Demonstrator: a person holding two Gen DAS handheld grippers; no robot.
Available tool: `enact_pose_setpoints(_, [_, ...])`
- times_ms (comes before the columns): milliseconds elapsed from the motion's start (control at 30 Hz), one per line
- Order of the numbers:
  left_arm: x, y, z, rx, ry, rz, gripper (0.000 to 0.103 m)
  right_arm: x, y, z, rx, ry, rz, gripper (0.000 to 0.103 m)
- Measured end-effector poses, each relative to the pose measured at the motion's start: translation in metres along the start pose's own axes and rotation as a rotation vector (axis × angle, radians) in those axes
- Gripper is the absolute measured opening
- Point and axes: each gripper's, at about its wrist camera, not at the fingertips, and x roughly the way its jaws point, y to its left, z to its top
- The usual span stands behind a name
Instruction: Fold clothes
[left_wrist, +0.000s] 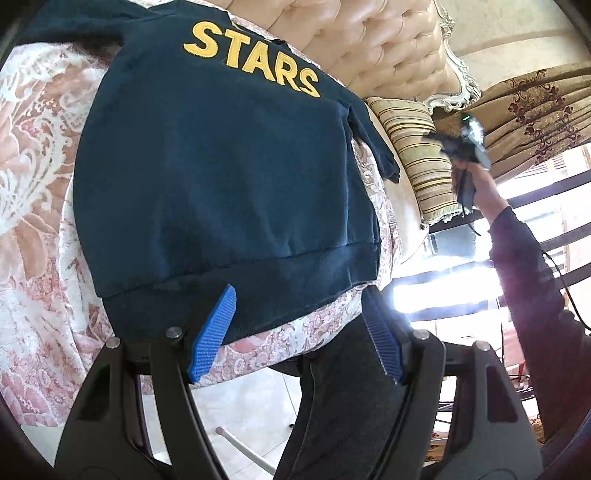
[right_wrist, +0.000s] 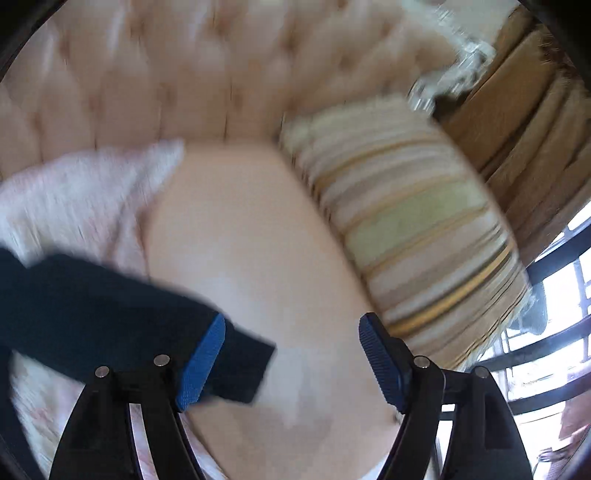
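Both the left gripper (left_wrist: 299, 332) and right gripper (right_wrist: 291, 363) hold open, empty jaws over a navy sweatshirt (left_wrist: 221, 177) lettered "STARS" in yellow, spread flat on the lace-covered sofa (left_wrist: 37, 147), its right sleeve (right_wrist: 92, 317) outstretched.

Navy sweatshirt (left_wrist: 221, 177) covered most of the lace bedspread (left_wrist: 33, 192), hem at the near edge. Bare spread stayed free along the left edge and in a thin strip at the near edge. Tufted headboard (left_wrist: 369, 40) walled the far edge. Striped pillow (left_wrist: 417, 147) blocked the right edge, just beside the sleeve cuff (right_wrist: 236, 369). Between cuff and pillow, plain peach sheet (right_wrist: 251, 229) lay open.
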Motion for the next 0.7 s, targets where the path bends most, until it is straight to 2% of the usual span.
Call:
enact_pose_setpoints(67, [0.001,0.004,0.003,-0.01,0.001,-0.016,0.073,-0.03,0.01,0.011,0.1,-0.114,0.103,0.077])
enact_pose_setpoints(100, [0.0,0.005,0.005,-0.01,0.0,-0.023,0.073,-0.038,0.024,0.017,0.122,-0.133,0.216,0.077])
enact_pose_setpoints(133, [-0.003,0.005,0.009,-0.006,-0.006,-0.027,0.073,-0.042,0.048,0.023,0.112,-0.12,0.377,0.077])
enact_pose_setpoints(167, [-0.006,0.006,0.014,0.003,-0.017,-0.033,0.073,-0.041,0.073,0.027,0.078,-0.091,0.5,0.077])
enact_pose_setpoints(233, [-0.019,0.007,0.029,0.031,-0.056,-0.066,0.073,-0.037,0.124,0.031,-0.001,-0.026,0.705,0.077])
enact_pose_setpoints(333, [-0.043,0.016,0.066,0.097,-0.122,-0.096,0.073,-0.022,0.196,0.036,-0.148,0.068,0.895,0.077])
enact_pose_setpoints(500, [-0.067,0.046,0.162,0.179,-0.164,-0.069,0.073,0.03,0.255,0.045,-0.233,0.208,0.95,0.077])
enact_pose_setpoints(633, [-0.059,0.077,0.251,0.196,-0.17,-0.073,0.073,0.044,0.273,0.053,-0.249,0.226,0.997,0.077])
enact_pose_setpoints(700, [-0.049,0.087,0.283,0.23,-0.159,-0.077,0.076,0.042,0.285,0.055,-0.311,0.217,0.988,0.077])
